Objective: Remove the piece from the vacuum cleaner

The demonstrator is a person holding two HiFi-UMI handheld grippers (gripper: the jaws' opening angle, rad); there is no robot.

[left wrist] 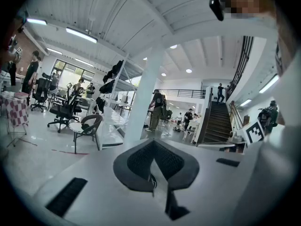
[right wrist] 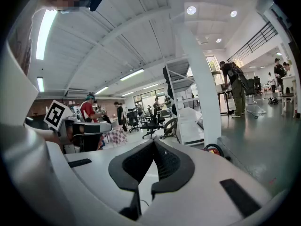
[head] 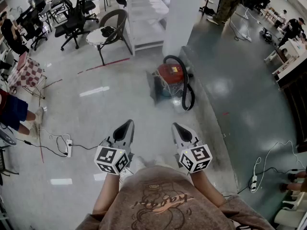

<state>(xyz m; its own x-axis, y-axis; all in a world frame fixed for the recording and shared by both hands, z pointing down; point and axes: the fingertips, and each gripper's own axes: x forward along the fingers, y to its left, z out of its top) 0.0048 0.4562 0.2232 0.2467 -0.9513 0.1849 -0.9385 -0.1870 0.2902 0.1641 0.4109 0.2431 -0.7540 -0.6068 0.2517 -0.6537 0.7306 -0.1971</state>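
Observation:
A red vacuum cleaner [head: 169, 75] with a black hose [head: 188, 91] looped over it stands on the floor beside a white pillar [head: 182, 18], well ahead of me. My left gripper [head: 127, 124] and right gripper [head: 176, 127] are held side by side in front of my chest, both shut and empty, well short of the vacuum. In the right gripper view a sliver of the red vacuum [right wrist: 215, 150] shows past the shut right gripper [right wrist: 154, 142]. The left gripper [left wrist: 153, 143] points at the pillar [left wrist: 143, 98]; the vacuum is hidden there.
A wicker chair [head: 109, 32] and black office chairs [head: 72, 20] stand at the back left. Power strips with cables lie on the floor at left [head: 68, 148] and right [head: 253, 183]. A white shelf unit [head: 144, 13] is behind the pillar. People stand around the edges.

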